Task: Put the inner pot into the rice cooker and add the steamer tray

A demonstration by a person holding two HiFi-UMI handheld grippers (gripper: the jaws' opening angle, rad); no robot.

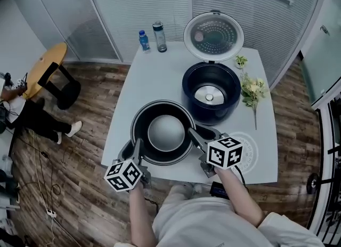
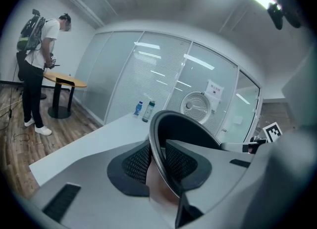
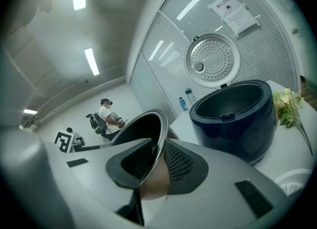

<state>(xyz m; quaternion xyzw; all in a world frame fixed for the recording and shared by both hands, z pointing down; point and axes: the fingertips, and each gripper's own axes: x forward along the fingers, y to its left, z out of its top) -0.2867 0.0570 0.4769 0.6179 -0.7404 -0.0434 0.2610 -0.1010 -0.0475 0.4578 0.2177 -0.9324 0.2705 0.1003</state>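
Note:
The dark inner pot (image 1: pixel 162 132), with its grey inside, hangs just above the near part of the white table (image 1: pixel 154 80). My left gripper (image 1: pixel 137 147) is shut on the pot's rim at the near left. My right gripper (image 1: pixel 193 133) is shut on the rim at the right. In the left gripper view the rim (image 2: pixel 157 149) runs between the two pads, as it does in the right gripper view (image 3: pixel 157 146). The dark blue rice cooker (image 1: pixel 211 91) stands behind the pot with its lid (image 1: pixel 213 35) up and its well empty. A white round perforated disc (image 1: pixel 249 152), maybe the steamer tray, lies under my right hand.
Two bottles (image 1: pixel 152 38) stand at the table's far left corner. A spray of flowers (image 1: pixel 253 88) lies right of the cooker. A person (image 2: pixel 34 69) stands at a small round wooden table (image 1: pixel 45 67) to the left. Glass partition walls close off the back.

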